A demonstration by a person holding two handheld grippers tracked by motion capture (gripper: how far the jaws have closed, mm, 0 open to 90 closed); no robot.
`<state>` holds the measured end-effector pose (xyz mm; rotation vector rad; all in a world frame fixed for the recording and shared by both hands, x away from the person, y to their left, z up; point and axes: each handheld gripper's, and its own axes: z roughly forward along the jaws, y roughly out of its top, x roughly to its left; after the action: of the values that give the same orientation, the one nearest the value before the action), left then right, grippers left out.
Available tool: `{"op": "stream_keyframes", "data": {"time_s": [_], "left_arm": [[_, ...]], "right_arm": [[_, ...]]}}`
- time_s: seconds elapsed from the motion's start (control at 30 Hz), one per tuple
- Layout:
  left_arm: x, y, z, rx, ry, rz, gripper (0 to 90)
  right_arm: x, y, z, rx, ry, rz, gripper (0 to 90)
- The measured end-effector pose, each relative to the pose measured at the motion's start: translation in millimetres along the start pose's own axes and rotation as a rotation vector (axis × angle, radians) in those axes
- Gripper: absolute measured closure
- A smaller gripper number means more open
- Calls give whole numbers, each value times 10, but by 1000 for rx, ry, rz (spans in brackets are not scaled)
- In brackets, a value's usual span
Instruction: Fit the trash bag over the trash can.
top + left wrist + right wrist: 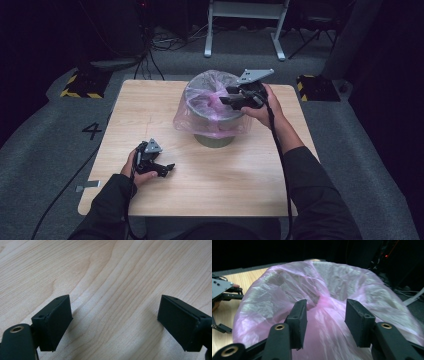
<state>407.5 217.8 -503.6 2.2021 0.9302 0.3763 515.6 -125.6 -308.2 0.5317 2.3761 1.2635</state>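
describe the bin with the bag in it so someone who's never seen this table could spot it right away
On the light wooden table, look toward the far edge, just right of centre. There stands a round grey bin lined with a thin pink plastic bag that spills over its rim. It is the one upright container on the tabletop, beside the right gripper.

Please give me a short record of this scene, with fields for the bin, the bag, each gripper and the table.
bin: grey bin, upright on the table
bag: pink plastic bag lining the bin, draped over its rim
right gripper: over the rim, jaws apart, bag plastic between them, not pressed
left gripper: open, low over bare wood
table: wooden table
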Motion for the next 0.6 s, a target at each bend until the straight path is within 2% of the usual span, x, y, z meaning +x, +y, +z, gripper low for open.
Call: {"op": "stream_keyframes", "data": {"time_s": [0.07,0.3,0.33,0.4,0.43,0.5,0.57,0.6], "left_arm": [[0,0,0,0,0,0,121],[0,0,0,0,0,0,121],[0,0,0,0,0,0,121],[0,0,0,0,0,0,121],[0,0,0,0,0,0,121],[0,0,0,0,0,0,121],[-1,0,0,0,-1,-1,121],[-1,0,0,0,-1,-1,121]], "right_arm": [[10,18,65,33,1,-18,524],[-33,48,191,90,10,-6,494],[-56,52,237,124,1,3,499],[-62,50,253,140,-3,1,499],[-82,43,301,188,-29,-2,499],[-108,32,342,228,-37,1,493],[-121,19,380,264,-49,-9,482],[-121,19,380,264,-49,-9,482]]}}
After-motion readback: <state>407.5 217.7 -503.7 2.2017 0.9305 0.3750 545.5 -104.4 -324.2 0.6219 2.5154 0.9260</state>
